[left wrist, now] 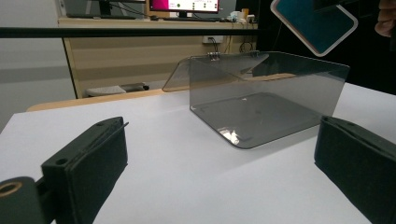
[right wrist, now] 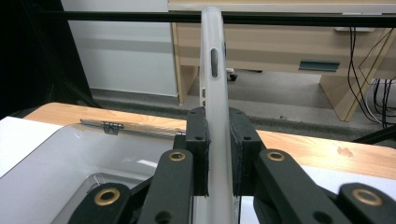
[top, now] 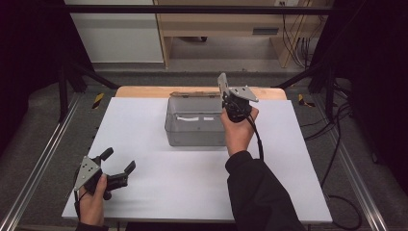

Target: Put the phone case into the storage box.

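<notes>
Half the phone case (right wrist: pixel 215 93) hidden, right gripper (right wrist: pixel 218 154) clamping

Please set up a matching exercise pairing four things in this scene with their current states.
1. left gripper
2. right gripper
3. phone case
4. smoky clear box

a. lid swung open
b. jaws apart, holding nothing
c. clamped upright by its edge
d. jaws shut on something thin

Pairs: 1-b, 2-d, 3-c, 4-a

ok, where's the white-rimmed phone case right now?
The white-rimmed teal phone case is clamped edge-on and upright in the right gripper, held above the right rear corner of the smoky clear plastic box in the high view.
</notes>
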Demonstrator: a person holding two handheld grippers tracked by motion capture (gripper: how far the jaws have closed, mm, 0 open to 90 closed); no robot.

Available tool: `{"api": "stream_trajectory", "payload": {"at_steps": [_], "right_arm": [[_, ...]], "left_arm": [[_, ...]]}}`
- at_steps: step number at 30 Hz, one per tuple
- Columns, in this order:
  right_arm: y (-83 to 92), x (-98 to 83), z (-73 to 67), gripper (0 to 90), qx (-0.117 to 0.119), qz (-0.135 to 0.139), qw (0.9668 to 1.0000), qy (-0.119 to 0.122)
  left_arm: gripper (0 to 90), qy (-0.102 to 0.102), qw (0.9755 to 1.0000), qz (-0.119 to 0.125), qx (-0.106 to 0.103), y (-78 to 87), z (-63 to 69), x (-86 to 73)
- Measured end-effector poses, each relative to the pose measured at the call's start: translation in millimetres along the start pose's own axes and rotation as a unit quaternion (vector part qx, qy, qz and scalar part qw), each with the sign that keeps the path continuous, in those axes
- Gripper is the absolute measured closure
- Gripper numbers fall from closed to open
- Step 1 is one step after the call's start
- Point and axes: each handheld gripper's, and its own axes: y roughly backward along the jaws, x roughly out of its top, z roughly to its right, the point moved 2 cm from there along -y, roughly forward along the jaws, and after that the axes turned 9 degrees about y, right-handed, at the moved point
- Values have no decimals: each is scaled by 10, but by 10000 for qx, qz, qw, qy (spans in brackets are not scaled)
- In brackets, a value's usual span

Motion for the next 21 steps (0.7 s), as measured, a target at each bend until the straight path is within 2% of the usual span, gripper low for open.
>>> {"api": "stream_trajectory", "payload": {"at_steps": [13, 21], "right_arm": [[-10, -26, -9, 806, 17, 4, 10000, 4], [-40, -152, 29, 806, -24, -124, 9999, -40]], "left_arm": [[24, -21, 10000, -9, 1, -1, 3, -1], [24, -24, 10000, -12, -5, -3, 5, -2]]}}
